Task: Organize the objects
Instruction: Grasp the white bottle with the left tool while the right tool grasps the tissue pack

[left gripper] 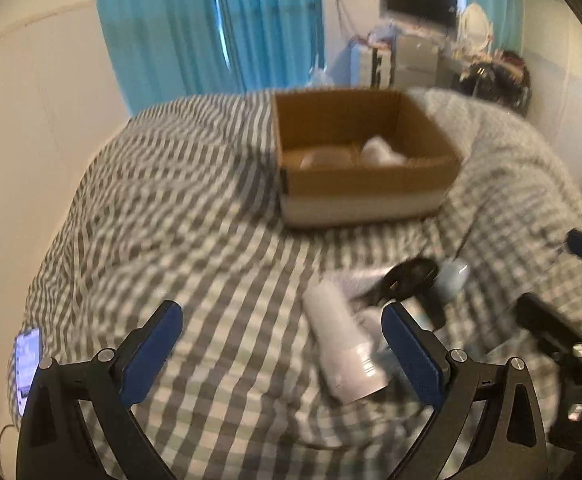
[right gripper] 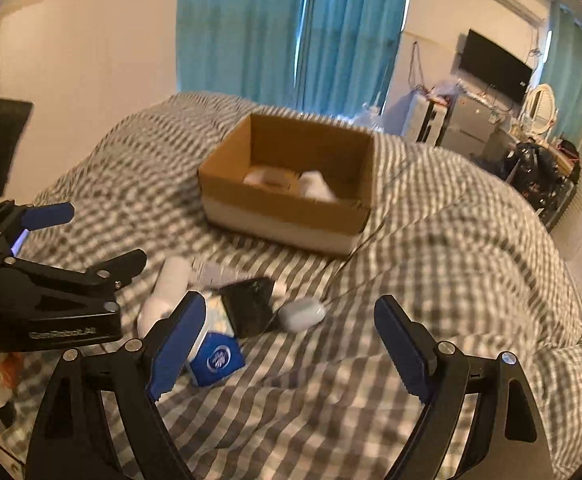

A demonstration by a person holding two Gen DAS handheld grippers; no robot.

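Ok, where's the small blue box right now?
The small blue box lies on the checked bedspread, low left of centre in the right wrist view, beside the black wallet and short of the cardboard box.

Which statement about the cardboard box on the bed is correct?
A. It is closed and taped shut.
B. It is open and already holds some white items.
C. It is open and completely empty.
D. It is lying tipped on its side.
B: the cardboard box stands upright with its top open, and white items show inside it in both wrist views, while more objects lie loose on the checked bedcover.
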